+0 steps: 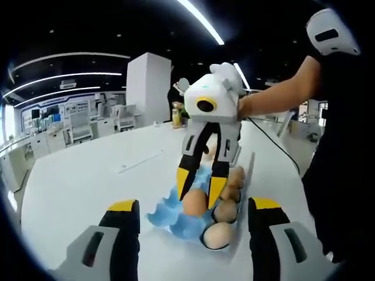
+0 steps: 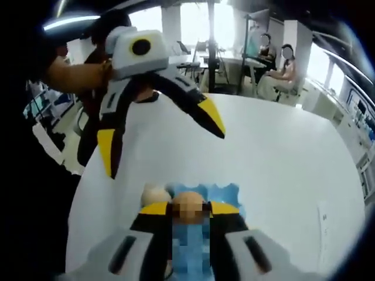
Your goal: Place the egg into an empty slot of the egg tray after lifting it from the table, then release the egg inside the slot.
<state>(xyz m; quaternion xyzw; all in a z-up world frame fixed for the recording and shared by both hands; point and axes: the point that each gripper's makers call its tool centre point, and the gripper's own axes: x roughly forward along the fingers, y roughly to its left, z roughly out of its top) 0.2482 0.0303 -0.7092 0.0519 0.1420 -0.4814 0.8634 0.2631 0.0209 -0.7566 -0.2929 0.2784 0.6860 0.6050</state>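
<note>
in the blue egg tray point(image 1: 176, 219): several eggs | right hand-held gripper point(image 1: 200, 188) clamps egg point(image 1: 194, 202) | left hand-held gripper point(image 1: 190, 225) spread wide

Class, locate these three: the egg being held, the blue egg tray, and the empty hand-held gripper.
held egg point(image 1: 194, 202): left gripper view, its shell between the jaws.
blue egg tray point(image 1: 159, 218): left gripper view, its near-left rim.
left hand-held gripper point(image 2: 166, 151): right gripper view, midway between its open tips.

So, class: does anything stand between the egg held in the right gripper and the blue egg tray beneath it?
Nothing visible does. The right gripper holds the egg directly over the blue egg tray; the other eggs sit in slots alongside.
</note>
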